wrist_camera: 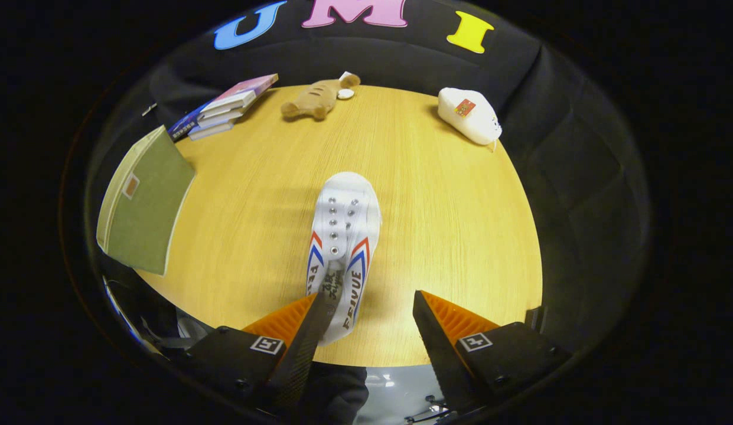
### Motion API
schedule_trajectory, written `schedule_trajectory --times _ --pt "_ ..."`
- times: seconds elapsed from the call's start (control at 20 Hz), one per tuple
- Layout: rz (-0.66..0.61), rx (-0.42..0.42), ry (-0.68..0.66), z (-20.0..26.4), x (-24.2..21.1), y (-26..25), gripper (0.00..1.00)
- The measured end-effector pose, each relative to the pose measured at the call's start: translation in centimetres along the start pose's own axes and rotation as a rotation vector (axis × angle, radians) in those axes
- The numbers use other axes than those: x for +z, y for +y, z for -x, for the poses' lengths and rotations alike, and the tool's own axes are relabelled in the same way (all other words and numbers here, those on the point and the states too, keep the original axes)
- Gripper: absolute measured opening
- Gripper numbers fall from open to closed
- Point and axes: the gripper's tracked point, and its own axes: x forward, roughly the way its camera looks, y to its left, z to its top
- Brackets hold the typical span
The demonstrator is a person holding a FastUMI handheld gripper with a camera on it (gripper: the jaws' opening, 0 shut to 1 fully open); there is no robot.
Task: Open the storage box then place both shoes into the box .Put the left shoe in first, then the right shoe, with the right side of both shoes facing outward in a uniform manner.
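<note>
A white canvas shoe (345, 224) with red and blue stripes lies on the wooden table (449, 248), toe pointing away from me. Its heel end sits between my fingers, close against the left fingertip (310, 321), with a gap to the right one. My gripper (369, 298) is open and hovers over the table's near edge. The second white shoe (469, 115) lies on its side at the far right of the table. The green storage box (143, 203) stands at the table's left edge, its broad green face tilted toward me.
A stack of books (224, 106) lies at the far left. A brown plush toy (319, 97) rests at the far middle, a small white disc beside it. Black cloth walls close in behind and to the right.
</note>
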Motion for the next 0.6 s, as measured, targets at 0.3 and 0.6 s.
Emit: schedule_trajectory --times 0.3,0.6 --pt "0.085 -0.127 -0.074 -4.1 1.8 -2.5 0.91" --pt "0.066 -0.029 -0.139 -6.5 2.9 -1.7 0.79"
